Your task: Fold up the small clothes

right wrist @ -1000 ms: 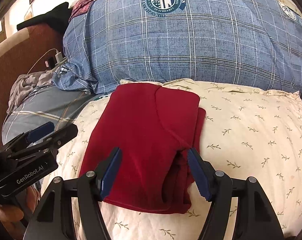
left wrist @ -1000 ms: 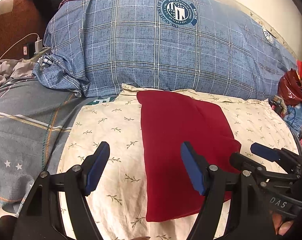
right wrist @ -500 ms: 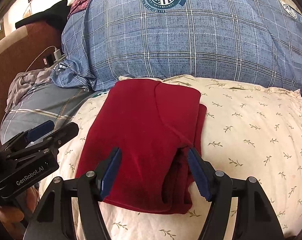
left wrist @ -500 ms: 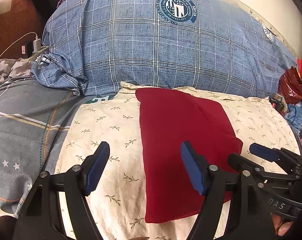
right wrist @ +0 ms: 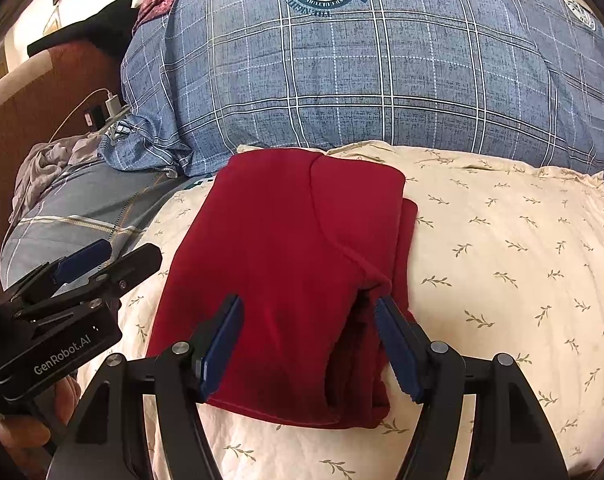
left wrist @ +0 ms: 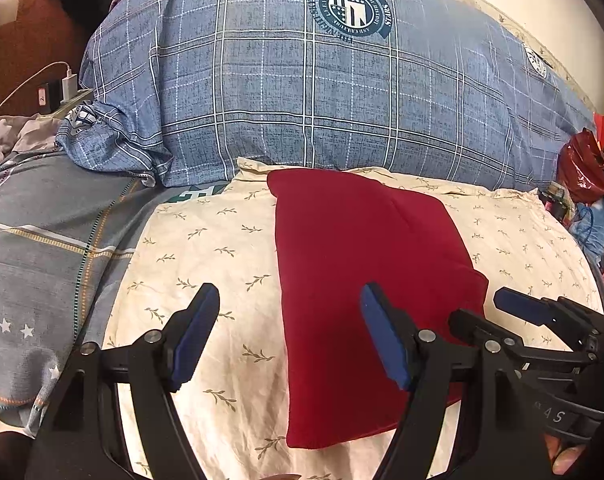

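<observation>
A folded dark red garment lies flat on a cream leaf-print pillow. My left gripper hovers open over the garment's near left edge, one finger above the pillow and the other above the red cloth. My right gripper stands open over the near right part, where the folded layers gape; nothing is pinched. Each gripper shows in the other's view: the right gripper at the garment's right corner, the left gripper beside its left edge.
A big blue plaid pillow rises behind the cream one. A grey striped sheet slopes down on the left, with crumpled cloth and a charger with cable by the brown headboard. A red bag sits far right.
</observation>
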A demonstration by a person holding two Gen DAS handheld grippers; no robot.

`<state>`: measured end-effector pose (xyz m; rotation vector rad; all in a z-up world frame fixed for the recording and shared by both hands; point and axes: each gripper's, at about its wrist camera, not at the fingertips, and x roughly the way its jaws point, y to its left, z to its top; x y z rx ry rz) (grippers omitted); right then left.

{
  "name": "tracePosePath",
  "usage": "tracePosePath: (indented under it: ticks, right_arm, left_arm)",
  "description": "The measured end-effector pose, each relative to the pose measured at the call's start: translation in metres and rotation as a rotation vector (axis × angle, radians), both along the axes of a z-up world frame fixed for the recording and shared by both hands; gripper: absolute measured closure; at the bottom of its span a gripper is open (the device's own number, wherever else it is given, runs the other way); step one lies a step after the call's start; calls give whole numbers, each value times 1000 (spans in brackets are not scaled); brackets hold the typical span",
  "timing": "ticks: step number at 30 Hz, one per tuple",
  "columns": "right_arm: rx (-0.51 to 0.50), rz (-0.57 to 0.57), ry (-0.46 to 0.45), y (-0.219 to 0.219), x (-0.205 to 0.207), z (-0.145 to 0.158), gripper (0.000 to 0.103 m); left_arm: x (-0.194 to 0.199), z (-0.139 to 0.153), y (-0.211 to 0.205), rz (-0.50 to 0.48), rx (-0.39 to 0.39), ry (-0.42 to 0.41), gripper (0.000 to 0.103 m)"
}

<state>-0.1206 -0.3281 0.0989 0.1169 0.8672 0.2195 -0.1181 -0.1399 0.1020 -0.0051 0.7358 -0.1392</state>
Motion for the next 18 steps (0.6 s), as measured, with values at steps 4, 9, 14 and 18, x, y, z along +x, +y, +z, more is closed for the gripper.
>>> tracePosePath:
  ticks: [4, 9, 14, 18]
  right_arm:
    - [-1, 8, 6, 2, 2, -2, 34]
    - [-4, 17, 15, 5, 3, -5, 34]
    - [-3, 22, 22, 7, 5, -7, 33]
    - [-5, 29, 27, 9, 6, -9, 33]
  left_arm:
    - [1, -1, -1, -1, 2, 4, 30]
    - [3, -3, 0, 4, 2, 5, 30]
    - [4, -5, 2, 10, 3, 9, 30]
    - [5, -7, 3, 13, 2, 15, 30]
